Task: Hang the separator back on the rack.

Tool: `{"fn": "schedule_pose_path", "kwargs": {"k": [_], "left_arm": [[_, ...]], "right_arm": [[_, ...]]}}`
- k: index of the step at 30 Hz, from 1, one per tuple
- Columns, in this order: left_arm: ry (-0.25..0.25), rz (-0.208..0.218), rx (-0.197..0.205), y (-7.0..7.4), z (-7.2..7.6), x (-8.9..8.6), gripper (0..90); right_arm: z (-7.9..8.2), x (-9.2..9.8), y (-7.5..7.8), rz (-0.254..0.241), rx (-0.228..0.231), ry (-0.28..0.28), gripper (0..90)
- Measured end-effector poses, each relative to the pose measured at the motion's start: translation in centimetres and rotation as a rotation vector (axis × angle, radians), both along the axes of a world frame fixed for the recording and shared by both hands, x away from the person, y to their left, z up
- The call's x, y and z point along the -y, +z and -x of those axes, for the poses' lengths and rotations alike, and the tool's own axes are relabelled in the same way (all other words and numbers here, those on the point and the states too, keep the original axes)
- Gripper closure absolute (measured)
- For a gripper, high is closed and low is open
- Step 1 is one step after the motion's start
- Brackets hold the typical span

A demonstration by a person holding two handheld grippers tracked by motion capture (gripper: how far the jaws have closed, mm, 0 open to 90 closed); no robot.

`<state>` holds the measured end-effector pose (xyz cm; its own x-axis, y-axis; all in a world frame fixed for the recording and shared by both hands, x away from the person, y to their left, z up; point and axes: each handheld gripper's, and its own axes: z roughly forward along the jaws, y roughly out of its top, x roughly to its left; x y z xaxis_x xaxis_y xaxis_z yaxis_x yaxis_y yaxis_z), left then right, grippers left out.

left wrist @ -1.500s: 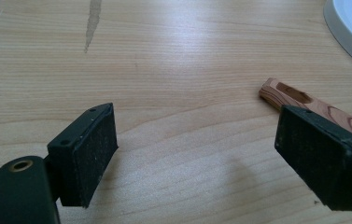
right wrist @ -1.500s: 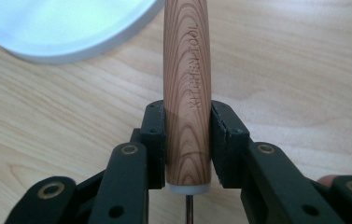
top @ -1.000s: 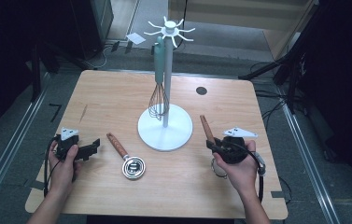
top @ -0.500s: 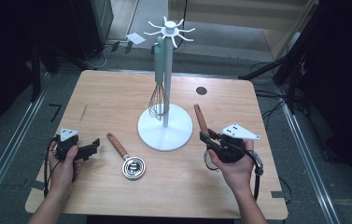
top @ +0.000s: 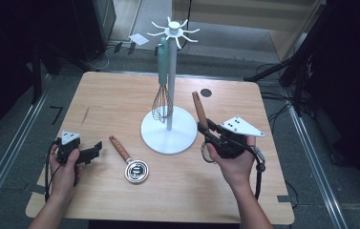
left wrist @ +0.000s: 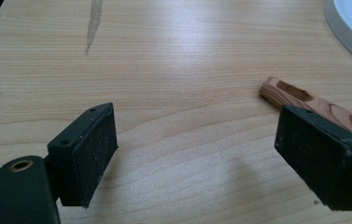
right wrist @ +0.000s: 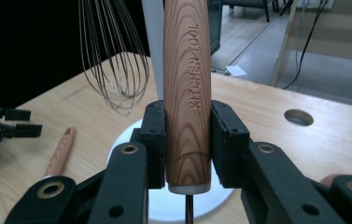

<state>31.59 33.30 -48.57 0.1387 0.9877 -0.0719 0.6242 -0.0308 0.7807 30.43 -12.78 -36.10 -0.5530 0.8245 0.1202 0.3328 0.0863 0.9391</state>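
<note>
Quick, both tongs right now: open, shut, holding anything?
Left tongs: open, empty, low over the pale wooden table.
Right tongs: shut on the brown wooden handle of a kitchen utensil, lifted off the table.

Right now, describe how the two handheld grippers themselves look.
Both are black. The left gripper has two flat, rough-faced rectangular pads on bolted arms with brass-ringed pivot holes, and a small grey plate on top. The right gripper carries a larger grey three-cornered plate with dark dots. A black cable trails from each. No sleeves show.
</note>
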Motion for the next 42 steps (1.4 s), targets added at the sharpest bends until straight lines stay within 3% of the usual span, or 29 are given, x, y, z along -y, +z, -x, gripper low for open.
{"fn": "schedule_pose_path", "kwargs": {"k": [11,21,30,42], "left_arm": [[-0.004,-0.009,-0.003,0.0,0.0,0.1,13.8],[-0.009,-0.012,0.0,0.0,0.0,0.2,13.8],[-0.012,-0.014,-0.002,0.0,-0.1,0.2,13.8],[-0.012,-0.014,-0.001,0.0,-0.1,0.2,13.8]], "right_arm": [[-0.5,-0.4,2.1,-0.04,0.04,0.005,70.5],[-0.6,-1.0,4.4,-0.066,0.106,0.011,70.5],[-0.3,-1.9,5.4,-0.094,0.165,0.018,70.5],[0.1,-3.1,6.3,-0.1,0.256,-0.032,70.5]]}}
